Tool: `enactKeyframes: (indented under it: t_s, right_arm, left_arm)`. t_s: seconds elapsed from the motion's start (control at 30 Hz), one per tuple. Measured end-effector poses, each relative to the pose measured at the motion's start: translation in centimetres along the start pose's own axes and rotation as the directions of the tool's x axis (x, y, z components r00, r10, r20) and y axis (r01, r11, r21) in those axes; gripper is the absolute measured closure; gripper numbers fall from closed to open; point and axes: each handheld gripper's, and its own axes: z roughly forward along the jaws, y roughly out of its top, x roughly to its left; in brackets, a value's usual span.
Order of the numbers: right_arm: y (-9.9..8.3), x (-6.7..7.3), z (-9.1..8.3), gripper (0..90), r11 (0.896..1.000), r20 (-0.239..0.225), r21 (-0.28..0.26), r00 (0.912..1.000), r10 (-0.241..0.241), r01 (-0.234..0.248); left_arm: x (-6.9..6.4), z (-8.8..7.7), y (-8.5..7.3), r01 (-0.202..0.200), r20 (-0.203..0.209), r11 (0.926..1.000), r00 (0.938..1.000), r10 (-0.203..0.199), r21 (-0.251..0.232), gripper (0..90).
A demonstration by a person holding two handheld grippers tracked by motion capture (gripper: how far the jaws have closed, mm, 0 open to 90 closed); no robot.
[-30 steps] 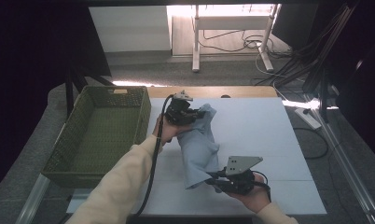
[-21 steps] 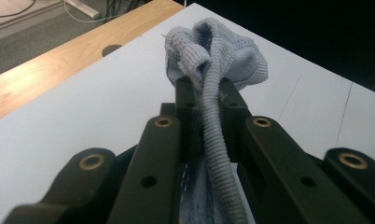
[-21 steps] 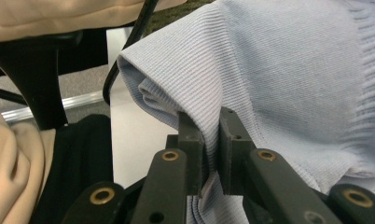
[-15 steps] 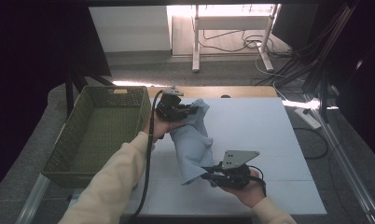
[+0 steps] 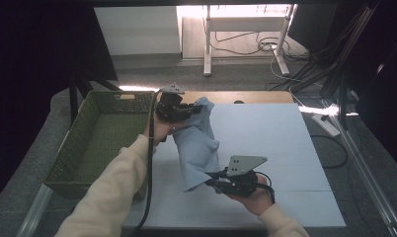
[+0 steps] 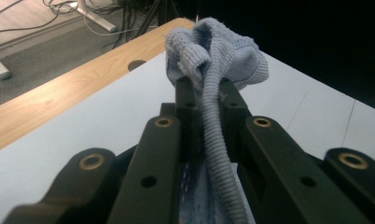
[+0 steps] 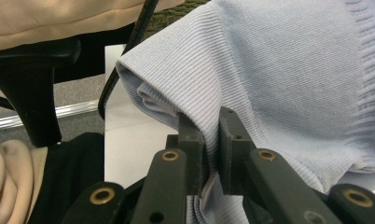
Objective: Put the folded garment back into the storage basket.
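Pinched hard between the pressed-together jaws of the left gripper: a ribbed hem of the pale blue knitted garment, bunched into a knob just beyond the tips and trailing back through the gap toward the camera. Pinched likewise in the right gripper: a folded edge of the same cloth, wrapped over both tips, jaws nearly meeting on it. Compared with a second ago, lifted and carried toward the green wicker basket; both grips unchanged, both ends higher, the cloth hanging clear of the light blue table top instead of lying along it. Judged from that: pick-up done, transfer to the basket under way, release not yet due. Long axis of the garment running from one pair of jaws to the other, slanting in the high view from the left gripper at the far upper end, next to the basket's near corner, down to the right gripper at the near lower end. Hung between them as a narrow, slightly twisted band, free corner drooping just beside the right jaws, ribbed hem pointing away past the left ones.
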Motion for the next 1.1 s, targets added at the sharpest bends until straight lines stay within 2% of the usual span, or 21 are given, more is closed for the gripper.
enactKeyframes:
  t_s: [0.6, 1.1]
  right_arm:
    - [1.8, 0.2, 2.0, 81.4, 0.999, -0.010, -0.025, 0.9996, -0.028, 0.027]
    - [3.6, -0.1, 4.0, 81.4, 0.998, -0.029, -0.044, 0.9987, -0.042, 0.041]
  left_arm:
    - [1.6, -2.9, 0.6, 0.009, -0.038, 0.9994, 0.9992, -0.010, -0.034, 81.3]
    - [3.0, -5.5, 0.3, 0.023, -0.064, 0.9985, 0.9976, -0.026, -0.049, 81.3]
